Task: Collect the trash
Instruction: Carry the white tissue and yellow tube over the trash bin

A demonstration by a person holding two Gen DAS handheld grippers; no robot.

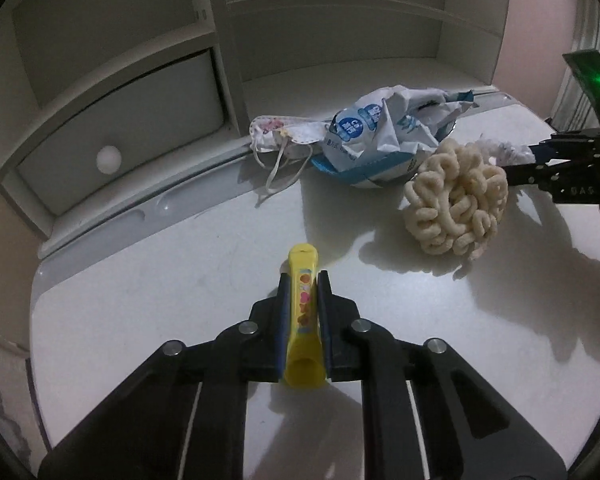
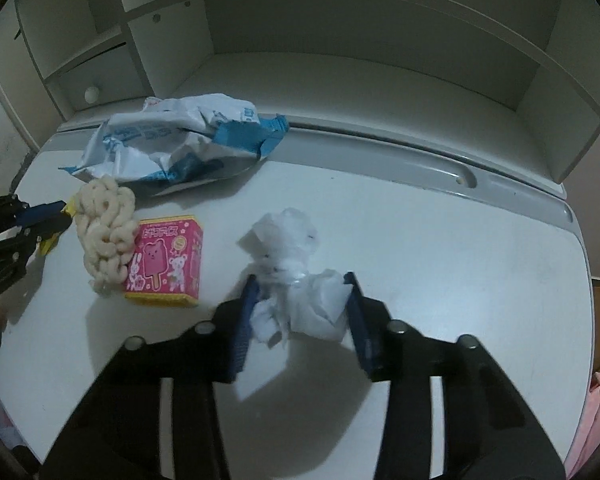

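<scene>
The left hand-held gripper point(image 1: 303, 280) is clamping a yellow wrapper point(image 1: 303, 320) lying on the white worktop point(image 1: 180, 300). The right hand-held gripper point(image 2: 302, 284) is pressing its 2 pads against crumpled tissue point(image 2: 296, 276). A torn blue-white bag point(image 2: 172, 144) is lying open near the shelf; I cannot tell what it contains.

A yellow wrapper point(image 1: 303, 320) and crumpled white tissue point(image 2: 300, 280) lie on the white desk point(image 2: 460, 260).
</scene>
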